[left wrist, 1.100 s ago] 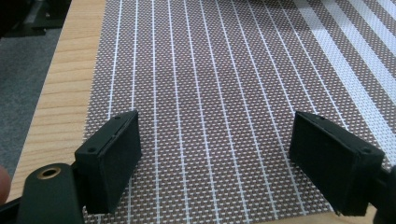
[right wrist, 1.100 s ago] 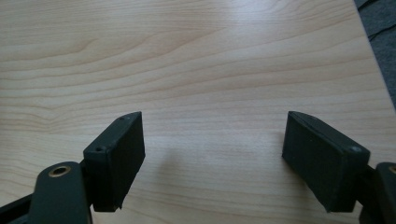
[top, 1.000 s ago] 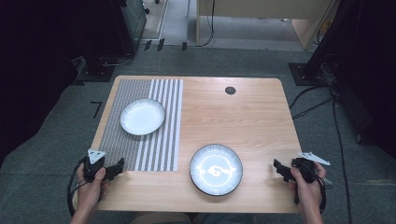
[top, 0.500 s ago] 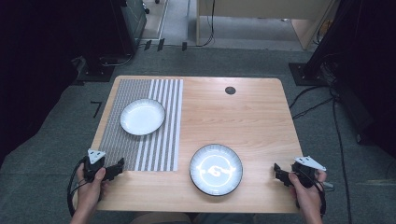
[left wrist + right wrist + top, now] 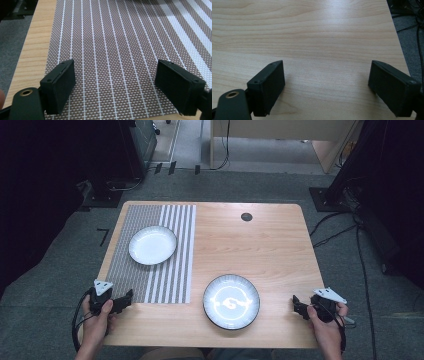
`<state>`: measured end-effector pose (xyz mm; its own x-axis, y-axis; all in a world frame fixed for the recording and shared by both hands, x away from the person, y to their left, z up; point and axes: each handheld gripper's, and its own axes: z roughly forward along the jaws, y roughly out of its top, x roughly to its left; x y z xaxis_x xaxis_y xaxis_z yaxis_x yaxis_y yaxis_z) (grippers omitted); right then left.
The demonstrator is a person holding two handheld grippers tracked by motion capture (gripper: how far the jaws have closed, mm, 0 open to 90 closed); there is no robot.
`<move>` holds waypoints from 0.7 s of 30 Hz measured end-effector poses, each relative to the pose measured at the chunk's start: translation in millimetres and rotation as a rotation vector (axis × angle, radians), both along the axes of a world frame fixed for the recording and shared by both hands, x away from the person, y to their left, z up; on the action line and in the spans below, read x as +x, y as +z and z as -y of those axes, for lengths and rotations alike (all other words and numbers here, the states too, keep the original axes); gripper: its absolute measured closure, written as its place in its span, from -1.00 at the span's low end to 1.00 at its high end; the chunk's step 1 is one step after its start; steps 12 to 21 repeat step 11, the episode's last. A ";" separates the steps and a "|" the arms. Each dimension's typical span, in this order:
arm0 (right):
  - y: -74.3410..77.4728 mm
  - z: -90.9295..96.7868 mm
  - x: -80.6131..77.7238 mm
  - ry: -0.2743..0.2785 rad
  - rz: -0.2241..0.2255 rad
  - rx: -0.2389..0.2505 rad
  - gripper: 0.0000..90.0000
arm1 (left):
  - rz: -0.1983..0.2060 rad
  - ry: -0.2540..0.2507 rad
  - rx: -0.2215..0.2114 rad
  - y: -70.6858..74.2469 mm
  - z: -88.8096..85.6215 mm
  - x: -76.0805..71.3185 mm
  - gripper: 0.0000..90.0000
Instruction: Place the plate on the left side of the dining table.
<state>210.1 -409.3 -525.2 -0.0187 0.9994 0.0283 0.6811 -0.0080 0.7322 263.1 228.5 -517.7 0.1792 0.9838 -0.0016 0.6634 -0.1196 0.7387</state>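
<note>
Right hand-held gripper (image 5: 299, 306) tips dark, jaws apart, empty.

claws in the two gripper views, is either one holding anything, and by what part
Nothing is held. The left claw stands open over the striped placemat, the right claw open over bare table. Neither touches a plate.

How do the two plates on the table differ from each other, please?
The far plate lies on the striped mat; the near plate lies on bare wood. The far plate is white and looks smaller; the near plate has a dark rim and glares under the light. Both are round and empty.
</note>
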 end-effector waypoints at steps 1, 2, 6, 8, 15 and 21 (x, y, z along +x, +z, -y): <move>0.0 0.0 0.0 0.000 0.000 0.000 -0.70 | 0.000 0.000 0.000 0.0 0.0 0.0 -0.64; 0.0 -0.1 0.0 0.000 0.000 0.000 -0.70 | 0.000 0.001 0.000 0.0 0.0 0.0 -0.64; 0.1 -0.4 -0.4 -0.003 0.000 -0.001 -0.70 | 0.000 0.002 0.000 0.0 0.2 0.1 -0.64; 0.1 -0.5 -0.4 -0.004 0.000 0.000 -0.70 | 0.000 0.002 0.000 0.0 0.2 0.1 -0.64; 0.1 -1.5 -0.7 -0.016 -0.002 0.002 -0.70 | 0.000 0.003 -0.001 0.0 0.4 0.2 -0.65; 0.1 -1.5 -0.7 -0.016 -0.002 0.002 -0.70 | 0.000 0.003 -0.001 0.0 0.4 0.2 -0.65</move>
